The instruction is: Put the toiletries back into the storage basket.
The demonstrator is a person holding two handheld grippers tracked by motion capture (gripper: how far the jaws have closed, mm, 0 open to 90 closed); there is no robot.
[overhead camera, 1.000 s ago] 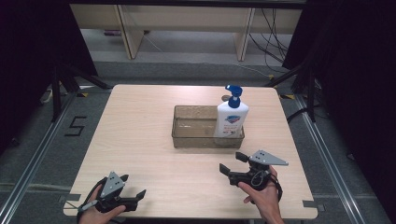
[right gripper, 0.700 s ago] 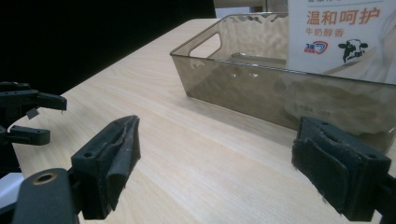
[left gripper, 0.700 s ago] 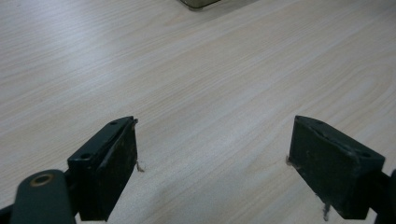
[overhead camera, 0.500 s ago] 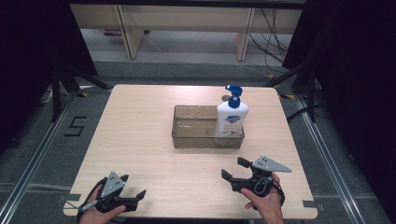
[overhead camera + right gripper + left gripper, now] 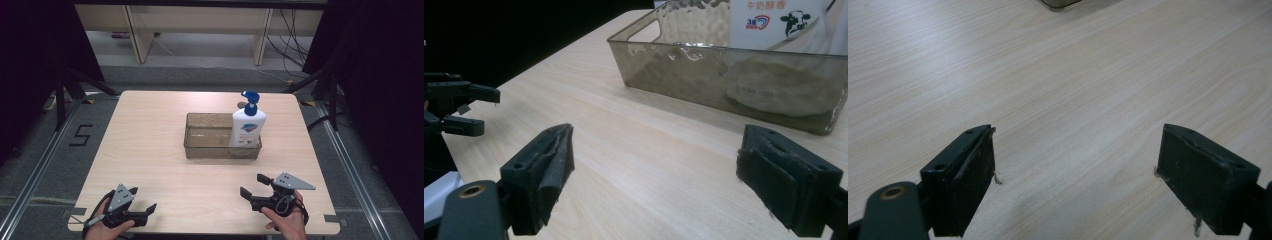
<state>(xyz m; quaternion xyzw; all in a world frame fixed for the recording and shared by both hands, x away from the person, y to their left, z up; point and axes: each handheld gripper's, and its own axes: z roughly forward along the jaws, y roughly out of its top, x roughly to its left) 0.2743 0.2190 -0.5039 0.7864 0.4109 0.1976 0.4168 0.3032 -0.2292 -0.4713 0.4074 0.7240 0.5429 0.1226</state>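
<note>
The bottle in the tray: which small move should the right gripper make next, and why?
Probably bring the right gripper forward toward the bottle. The bottle stands upright at the right end of the tray, nearer to this gripper than to the left one. Its jaws are open with nothing between them, and bare table lies between it and the tray.

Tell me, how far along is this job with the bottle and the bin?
The white pump bottle already stands upright in the right end of the clear bin, so that part looks done. Nothing is in hand: the left gripper and the right gripper are open near the table's front edge. Little seems left.
</note>
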